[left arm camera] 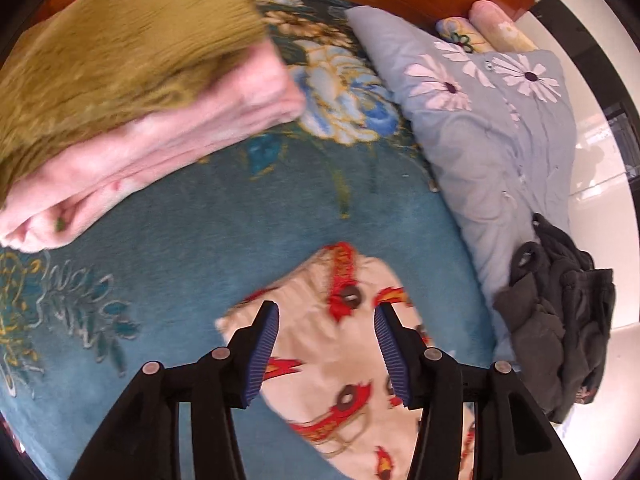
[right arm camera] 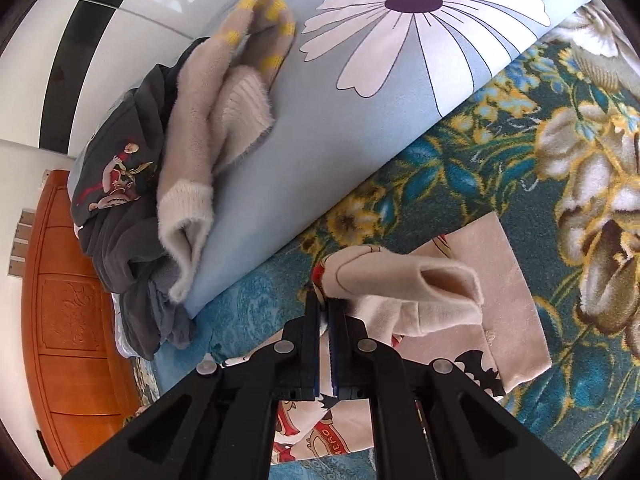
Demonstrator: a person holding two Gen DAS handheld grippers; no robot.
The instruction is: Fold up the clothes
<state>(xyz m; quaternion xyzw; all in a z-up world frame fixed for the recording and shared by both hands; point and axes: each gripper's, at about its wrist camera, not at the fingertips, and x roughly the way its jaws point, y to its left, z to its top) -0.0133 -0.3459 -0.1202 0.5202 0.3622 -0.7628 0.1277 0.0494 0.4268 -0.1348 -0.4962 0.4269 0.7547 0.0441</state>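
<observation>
**Right claw clenched on the printed garment, left claw released above it**

Nearest the right wrist lens, the right gripper [right arm camera: 326, 312] had its two blue pads pressed together on a fold of the cream garment [right arm camera: 516, 280], pinching the cloth between them. From the pinch a sleeve [right arm camera: 404, 280] with an open cuff hung out to the right, raised off the rest of the garment, which lay flat on the blanket [right arm camera: 460, 168] with its red cartoon print showing under the gripper body.

In the left wrist view, the left gripper [left arm camera: 326, 312] stood with its jaws wide apart and nothing between them. The same cream garment [left arm camera: 344, 364] lay directly beneath the spread pads, its red print and dark buttons facing up. Whether the fingertips touched the cloth could not be told.

Farther out, the teal floral blanket [left arm camera: 208, 248] covered the bed. A folded stack sat on it at upper left: a pink piece [left arm camera: 168, 148] below and an olive knit [left arm camera: 120, 52] on top, blurred. To the right lay a pale blue quilt [left arm camera: 480, 132] with white daisies, and a dark grey heap [left arm camera: 560, 320] rested on its near end. In the right wrist view a beige fuzzy sweater [right arm camera: 212, 120] with yellow spots lay on the quilt [right arm camera: 332, 152] beside the grey clothes [right arm camera: 120, 184]. An orange wooden board [right arm camera: 68, 312] stood at the bed's edge.
</observation>
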